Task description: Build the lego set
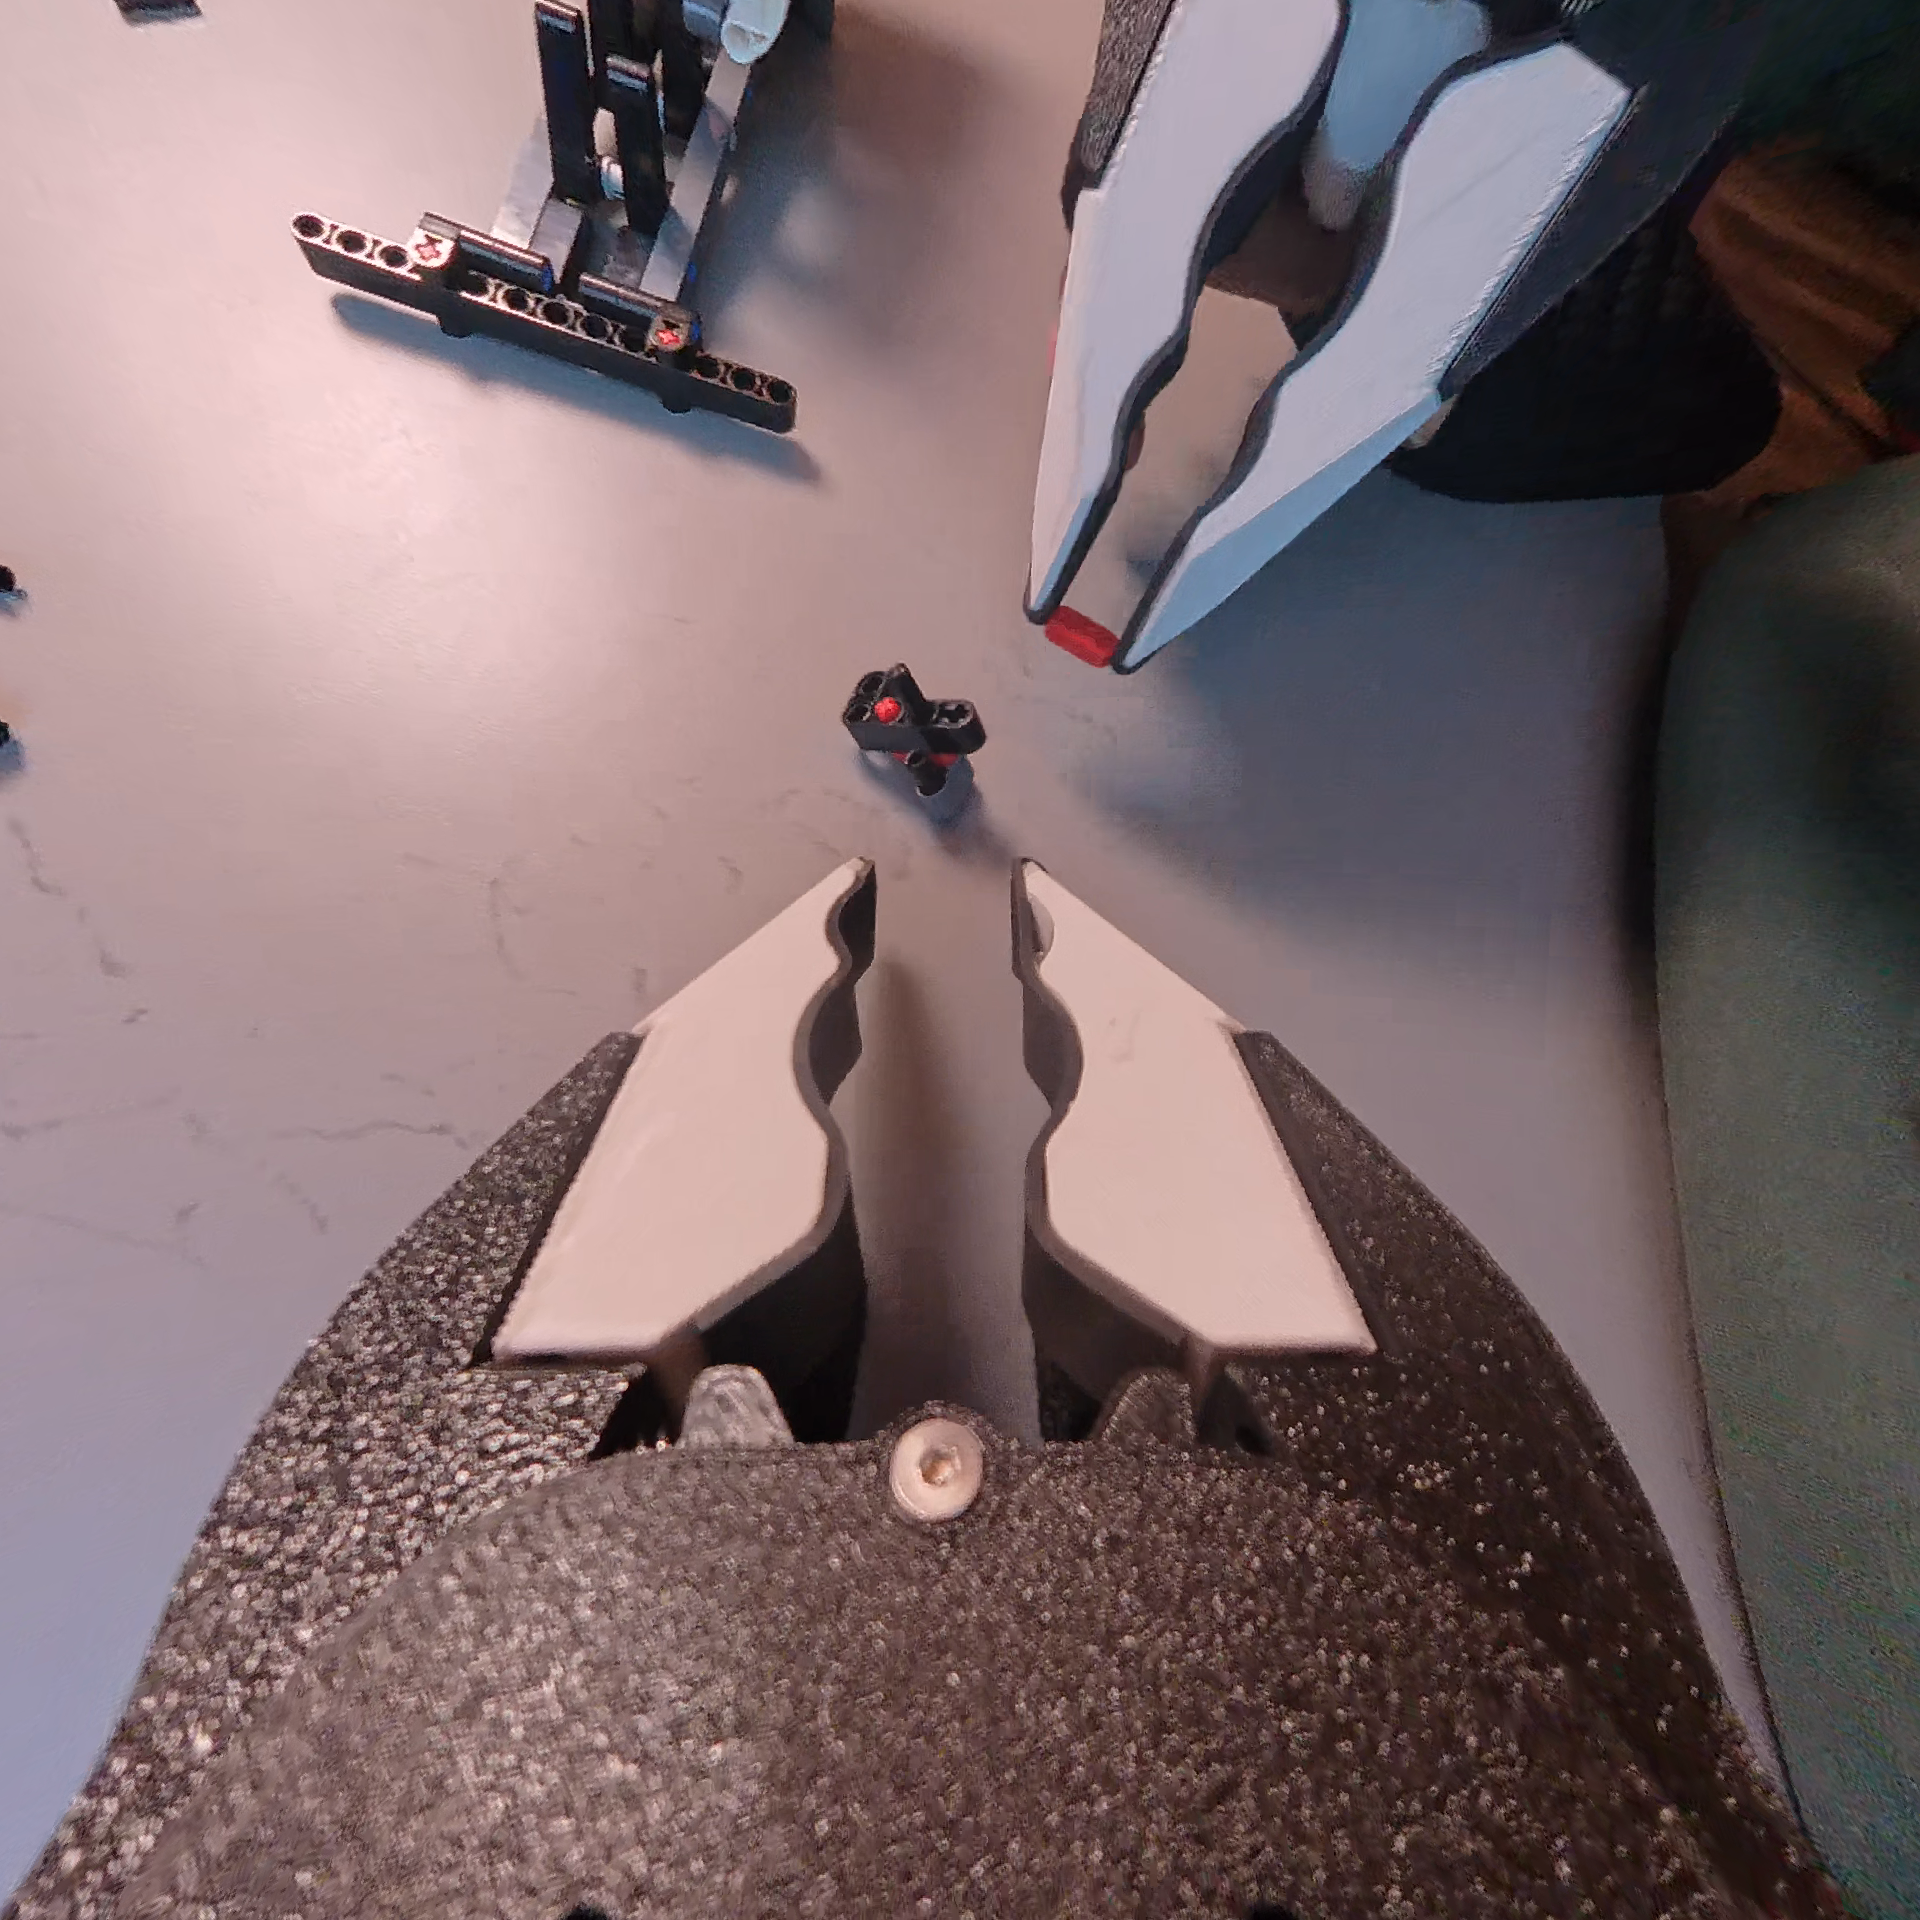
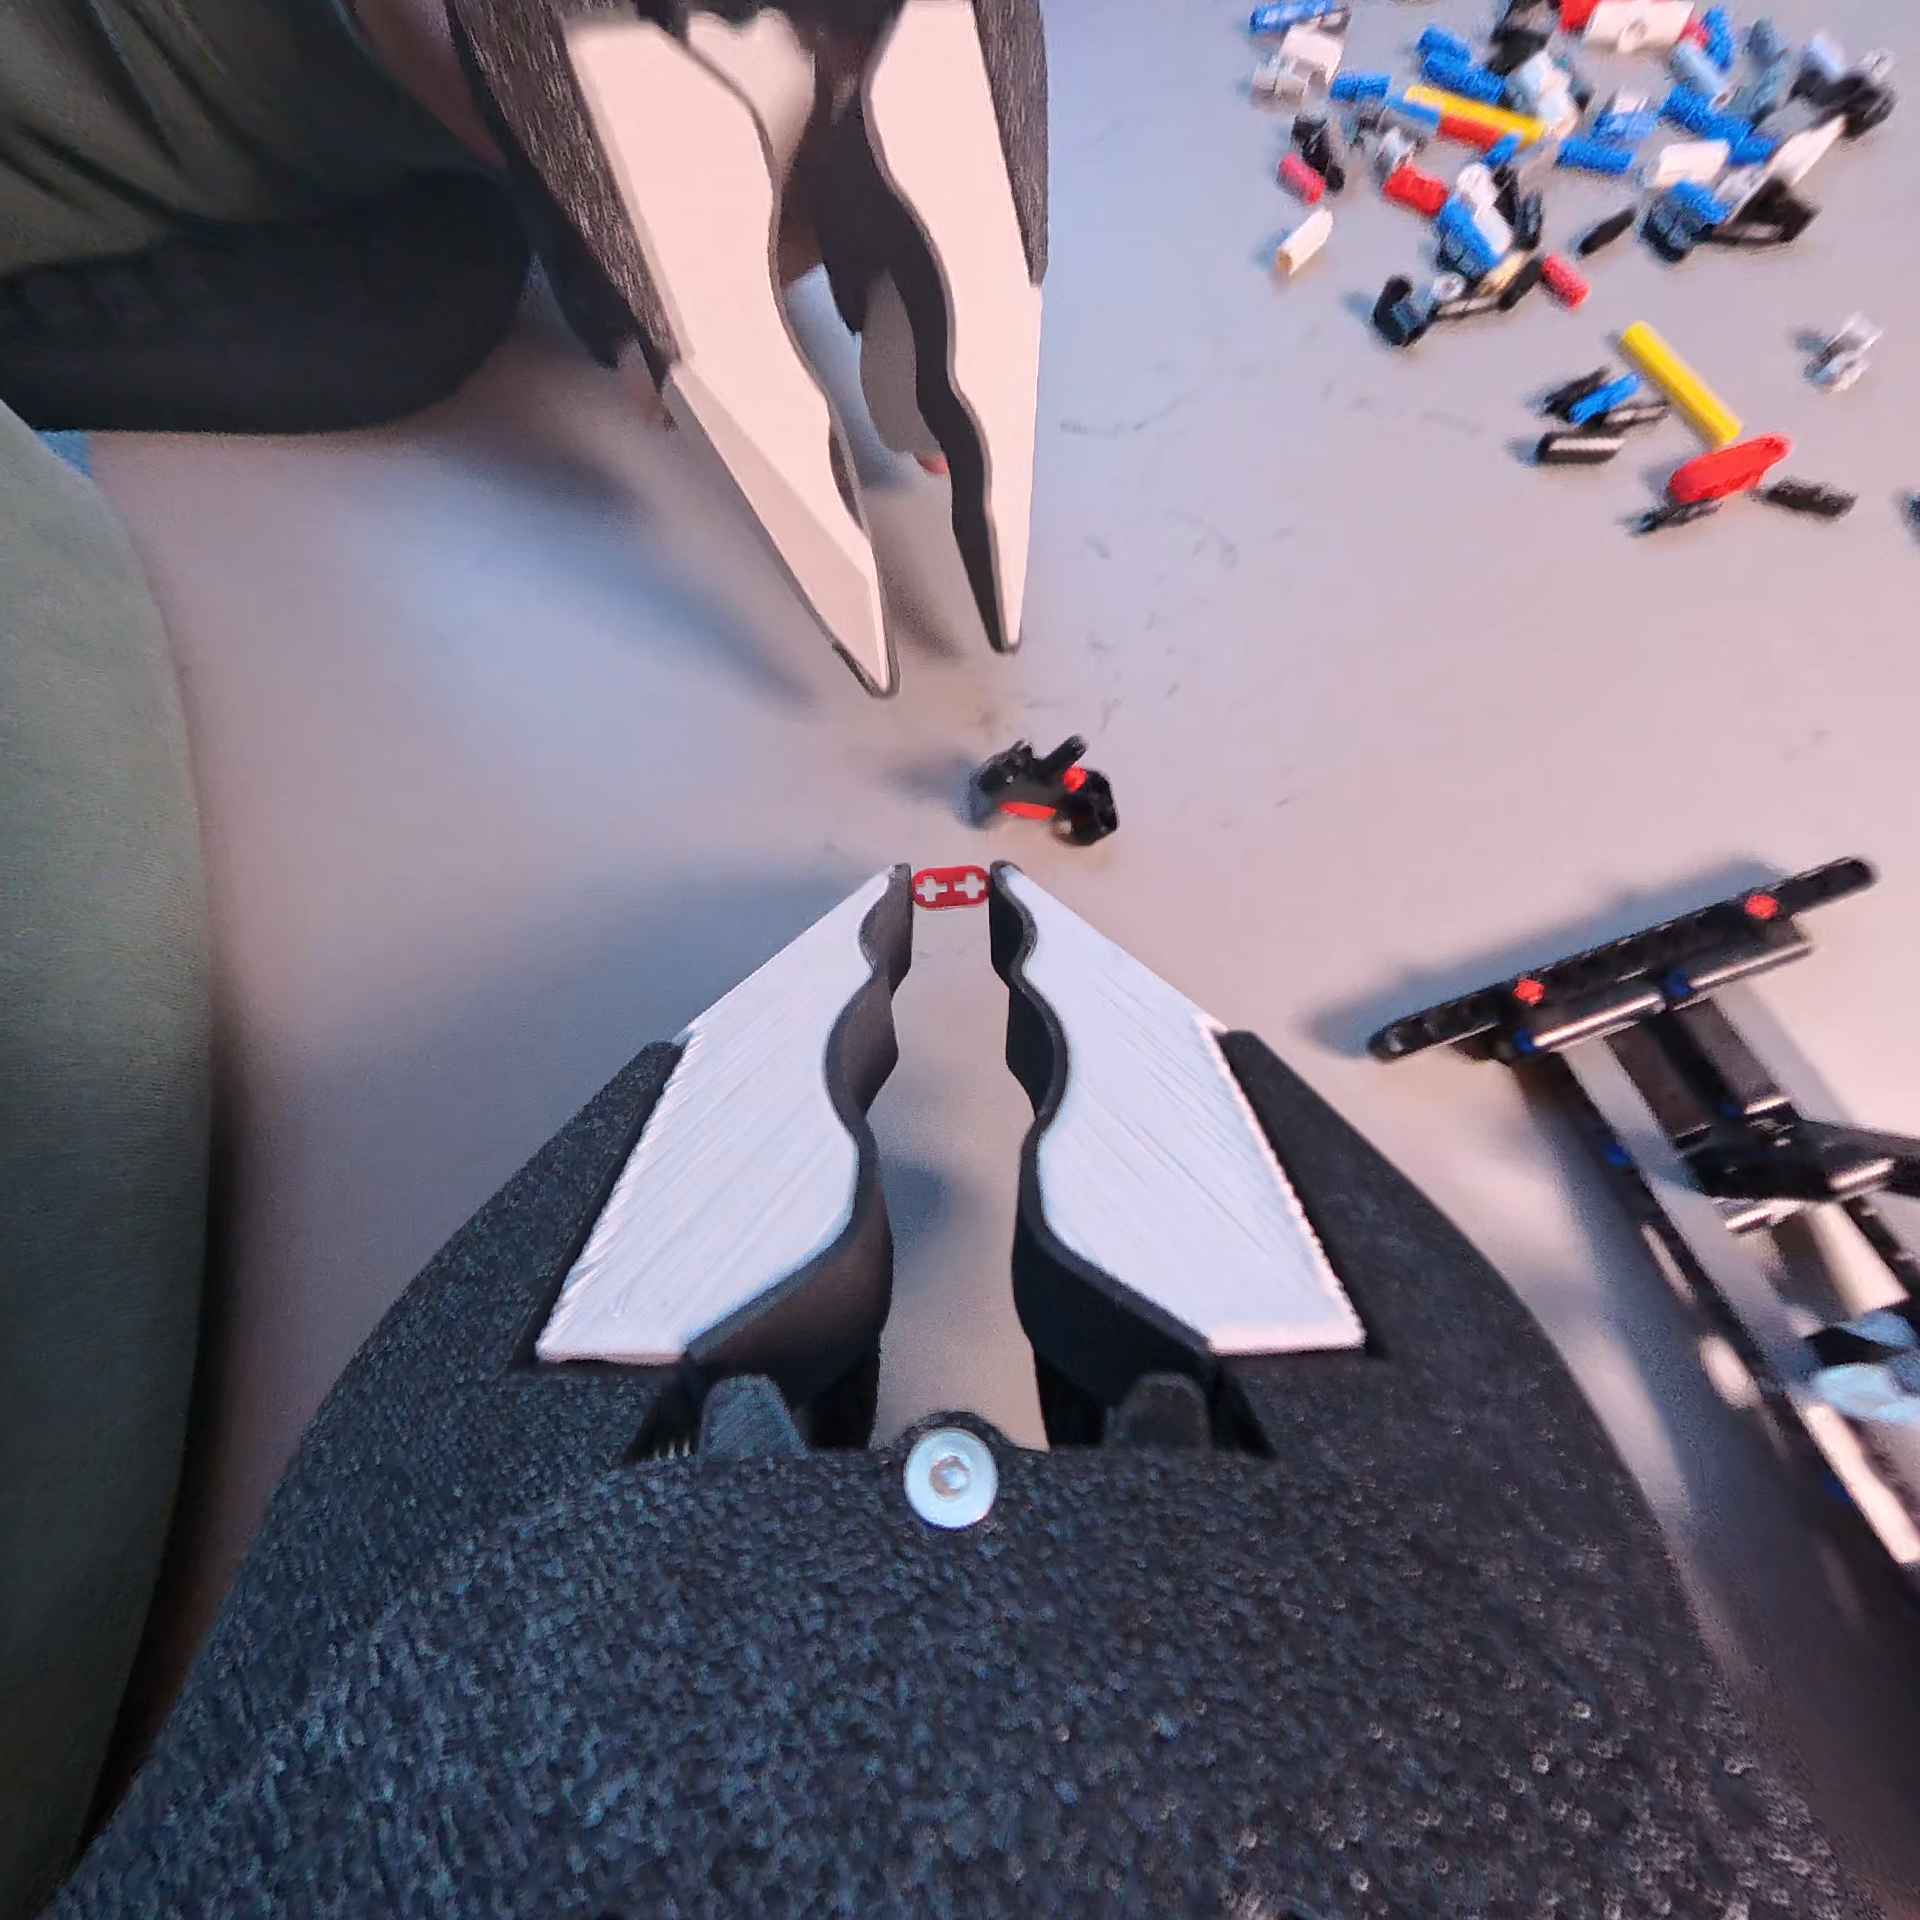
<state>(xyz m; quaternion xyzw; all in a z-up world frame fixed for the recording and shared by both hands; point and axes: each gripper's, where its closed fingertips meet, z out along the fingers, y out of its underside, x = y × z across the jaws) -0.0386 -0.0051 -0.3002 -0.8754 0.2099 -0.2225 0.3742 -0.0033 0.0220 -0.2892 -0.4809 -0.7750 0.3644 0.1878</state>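
Note:
A small black and red sub-assembly [image 1: 914,727] lies on the grey table between the two grippers; it also shows in the right wrist view [image 2: 1044,795]. My left gripper [image 1: 943,868] is open and empty, its tips just short of that piece. My right gripper [image 2: 948,878] is shut on a small red connector [image 2: 948,888], held just above the table. In the left wrist view the right gripper [image 1: 1081,634] comes in from the upper right with the red connector [image 1: 1081,632] at its tips. The left gripper [image 2: 940,665] shows at the top of the right wrist view.
A larger black beam frame with red pins [image 1: 582,281] stands at the upper left, seen at right in the right wrist view [image 2: 1662,1039]. A scatter of loose blue, red, yellow and white pieces [image 2: 1558,156] lies far right. A green cushion [image 1: 1797,1039] borders the table edge. The gap from one gripper's tips to the other's is roughly 6 cm.

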